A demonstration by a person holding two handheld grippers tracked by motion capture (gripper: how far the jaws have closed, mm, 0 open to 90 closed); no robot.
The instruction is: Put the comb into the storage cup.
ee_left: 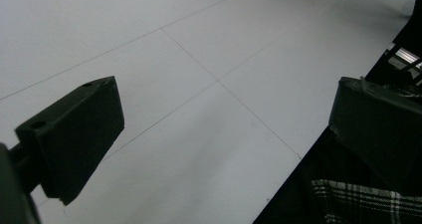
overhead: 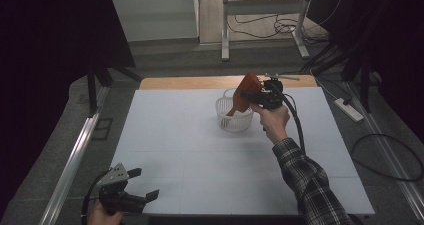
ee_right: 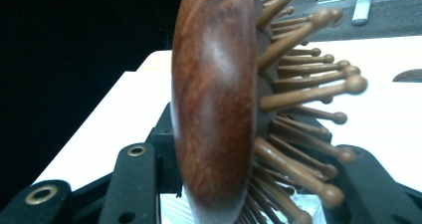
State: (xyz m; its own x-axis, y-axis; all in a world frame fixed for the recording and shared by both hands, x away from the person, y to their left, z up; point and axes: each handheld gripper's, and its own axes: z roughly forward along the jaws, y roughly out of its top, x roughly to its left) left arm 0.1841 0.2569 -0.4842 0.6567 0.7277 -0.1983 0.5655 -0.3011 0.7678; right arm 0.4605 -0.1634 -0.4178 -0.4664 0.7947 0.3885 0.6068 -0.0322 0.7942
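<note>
A brown wooden hairbrush hangs tilted over a white slatted basket at the back middle of the white table, its thin handle reaching down inside the basket. My right gripper is shut on the brush's head, held by a hand in a plaid sleeve. In the right gripper view the polished back of the hairbrush faces left and its knobbed bristles stick out to the right between the black jaws of the right gripper. My left gripper rests open at the table's front left corner, and the left gripper has nothing between its jaws.
The white table top has a wooden strip along its far edge. Metal stand legs and cables lie on the floor behind. A power strip and a cable loop sit on the floor at right, an aluminium rail at left.
</note>
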